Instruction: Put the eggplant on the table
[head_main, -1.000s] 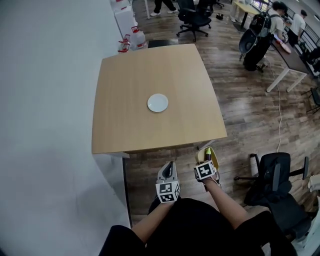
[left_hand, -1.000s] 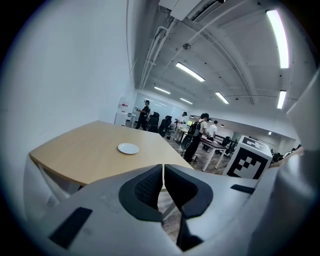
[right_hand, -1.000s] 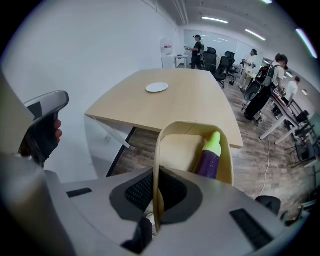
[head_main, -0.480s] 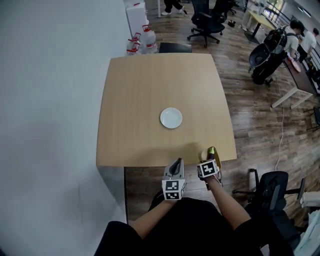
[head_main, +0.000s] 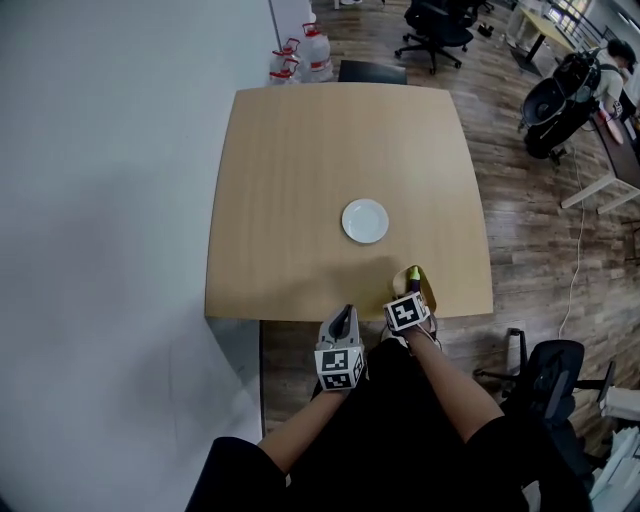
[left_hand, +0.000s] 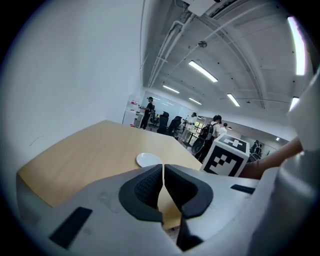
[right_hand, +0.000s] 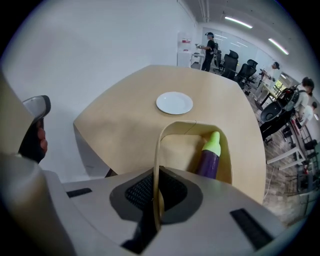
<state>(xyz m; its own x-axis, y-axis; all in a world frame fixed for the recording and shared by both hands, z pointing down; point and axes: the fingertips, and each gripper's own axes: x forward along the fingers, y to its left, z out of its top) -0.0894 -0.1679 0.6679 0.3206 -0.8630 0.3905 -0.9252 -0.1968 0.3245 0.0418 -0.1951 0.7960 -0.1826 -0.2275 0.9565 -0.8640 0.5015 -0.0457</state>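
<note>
A purple eggplant (right_hand: 209, 161) with a light green top stands inside a thin-walled tan container (right_hand: 172, 147). My right gripper (right_hand: 156, 187) is shut on that container's rim and holds it over the near right edge of the wooden table (head_main: 300, 180). In the head view the eggplant's green tip (head_main: 414, 272) pokes out just beyond the right gripper (head_main: 411, 293). To its left, my left gripper (head_main: 344, 318) is shut with nothing in it, level with the table's front edge; its pads (left_hand: 145, 187) meet.
A small white plate (head_main: 365, 220) lies near the table's middle. A white wall runs along the left. Water bottles (head_main: 300, 55) and office chairs (head_main: 440, 25) stand beyond the table. A black chair (head_main: 545, 375) is at my right, people (head_main: 620, 60) far right.
Both grippers have moved forward to the table's near edge. The container with the eggplant now hangs over the tabletop's front right part instead of over the floor.
</note>
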